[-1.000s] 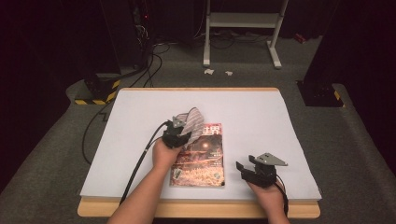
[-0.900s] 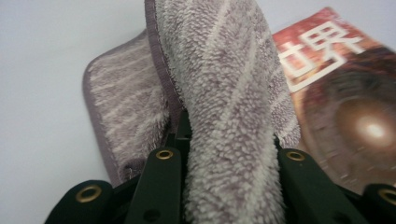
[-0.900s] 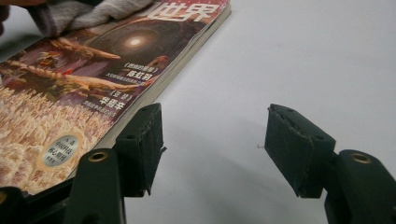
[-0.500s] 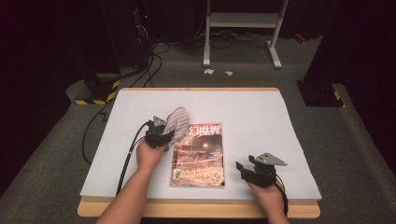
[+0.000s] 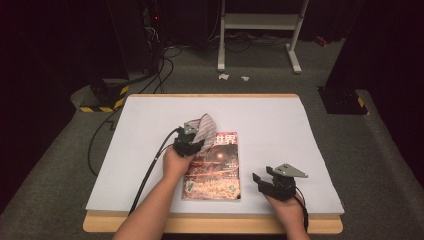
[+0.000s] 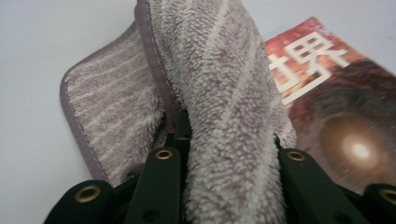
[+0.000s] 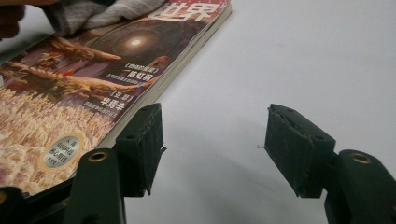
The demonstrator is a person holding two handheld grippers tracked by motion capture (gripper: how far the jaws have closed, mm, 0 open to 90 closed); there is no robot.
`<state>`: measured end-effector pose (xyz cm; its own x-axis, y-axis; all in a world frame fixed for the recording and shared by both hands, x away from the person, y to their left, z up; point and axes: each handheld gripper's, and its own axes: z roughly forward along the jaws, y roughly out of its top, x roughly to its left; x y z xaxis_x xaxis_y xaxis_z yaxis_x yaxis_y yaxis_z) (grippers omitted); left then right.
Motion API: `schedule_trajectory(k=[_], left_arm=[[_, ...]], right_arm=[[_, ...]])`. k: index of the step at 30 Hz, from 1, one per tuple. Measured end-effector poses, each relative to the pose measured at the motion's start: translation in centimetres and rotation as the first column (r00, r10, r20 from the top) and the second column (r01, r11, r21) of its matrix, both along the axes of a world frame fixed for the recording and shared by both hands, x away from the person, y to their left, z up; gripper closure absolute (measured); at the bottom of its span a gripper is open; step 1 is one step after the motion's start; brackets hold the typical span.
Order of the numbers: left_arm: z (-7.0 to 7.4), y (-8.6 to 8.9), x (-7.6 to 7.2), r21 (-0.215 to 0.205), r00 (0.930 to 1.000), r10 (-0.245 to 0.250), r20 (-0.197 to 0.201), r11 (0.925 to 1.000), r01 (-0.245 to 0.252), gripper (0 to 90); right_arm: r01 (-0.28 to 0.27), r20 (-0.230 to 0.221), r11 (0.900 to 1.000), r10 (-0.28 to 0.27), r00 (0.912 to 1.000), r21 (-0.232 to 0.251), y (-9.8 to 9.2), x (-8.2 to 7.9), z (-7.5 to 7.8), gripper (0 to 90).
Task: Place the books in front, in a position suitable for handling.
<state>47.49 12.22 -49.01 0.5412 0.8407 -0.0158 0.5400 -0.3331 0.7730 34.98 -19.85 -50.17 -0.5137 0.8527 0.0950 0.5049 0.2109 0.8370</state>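
A magazine [image 5: 216, 170] with a red and gold cover lies on the white table top [image 5: 280, 125], near the front middle. My left gripper [image 5: 192, 142] is shut on a grey-purple striped terry cloth [image 5: 205, 129], which rests over the magazine's upper left corner. In the left gripper view the cloth [image 6: 224, 93] bulges up between the black jaws of the left gripper [image 6: 229, 161], with the magazine [image 6: 336, 107] behind it at right. My right gripper [image 5: 264, 181] rests on the table just right of the magazine. Its jaws [image 7: 215, 140] stand open with bare table between them, the magazine [image 7: 93, 79] along its left jaw.
The left gripper's cable [image 5: 150, 170] trails over the table's front left. On the floor behind the table stand a white metal frame [image 5: 260, 30], loose cables [image 5: 160, 65] and a yellow-black striped base [image 5: 102, 102]. A dark base [image 5: 345, 100] sits at the back right.
My left hand swept the cloth left off the magazine's corner, then back right onto it. The right gripper has stayed where it was.
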Motion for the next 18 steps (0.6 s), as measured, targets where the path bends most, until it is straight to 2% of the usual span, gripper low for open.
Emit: schedule_trajectory(k=[10,16,18], left_arm=[[0.1,-6.9,0.3,-0.010,0.9946,-0.103,0.001,0.9946,0.103,70.6],[0.1,-8.3,0.2,-0.007,0.9918,-0.128,0.002,0.9918,0.128,70.3],[0.1,-8.3,0.2,0.014,0.9913,-0.132,0.008,0.9912,0.131,70.2]], right_arm=[[-0.011,0.003,1.000,0.011,0.9999,0.014,-0.1,-0.1,0.1,36.8],[-0.014,0.003,1.000,0.014,0.9999,0.016,-0.1,-0.1,0.2,36.8],[-0.014,0.002,1.000,0.013,0.9999,0.016,-0.1,-0.1,0.1,36.8]])
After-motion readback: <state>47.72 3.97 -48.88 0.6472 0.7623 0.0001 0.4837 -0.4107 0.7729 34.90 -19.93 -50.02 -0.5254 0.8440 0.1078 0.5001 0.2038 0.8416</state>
